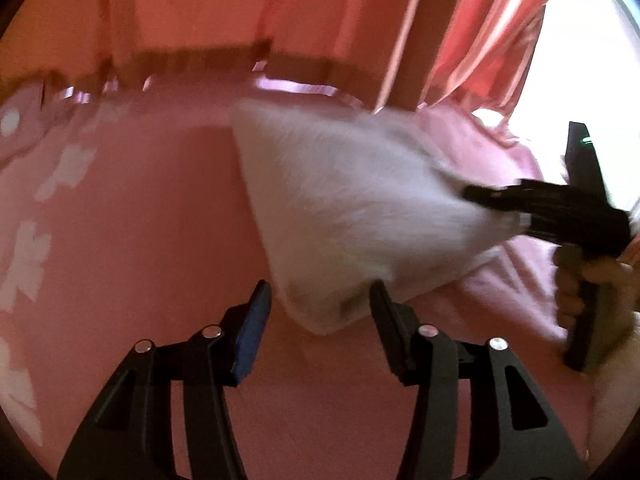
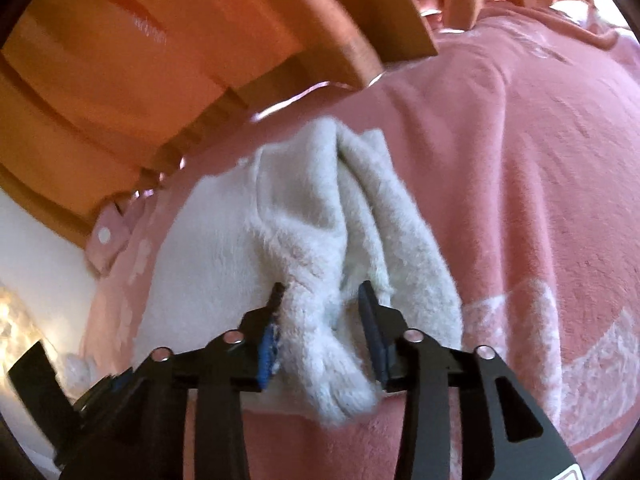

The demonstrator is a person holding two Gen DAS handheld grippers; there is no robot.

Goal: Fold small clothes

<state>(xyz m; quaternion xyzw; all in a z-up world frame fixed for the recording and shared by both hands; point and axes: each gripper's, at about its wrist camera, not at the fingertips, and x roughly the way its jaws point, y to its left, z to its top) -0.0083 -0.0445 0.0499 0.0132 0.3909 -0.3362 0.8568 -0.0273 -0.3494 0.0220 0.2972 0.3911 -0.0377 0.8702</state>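
Note:
A white fleece garment (image 1: 340,200) lies on a pink bedcover (image 1: 140,208). My left gripper (image 1: 320,312) is open, and the garment's near corner sits between its fingertips without either pad touching it. In the same view my right gripper (image 1: 480,196) meets the garment's right corner, with a hand (image 1: 576,288) on its grip. In the right wrist view a bunched fold of the garment (image 2: 320,344) runs between the jaws of the right gripper (image 2: 320,308). It brushes the left blue pad, and a narrow gap shows at the other pad. The jaws stand apart, so this gripper is open.
The pink bedcover (image 2: 520,160) carries white patterns. A wooden headboard (image 2: 160,60) runs along the far edge, with striped curtains (image 1: 460,40) and a bright window (image 1: 584,64) beyond. A pink spotted cloth (image 2: 106,240) lies by the headboard at the left.

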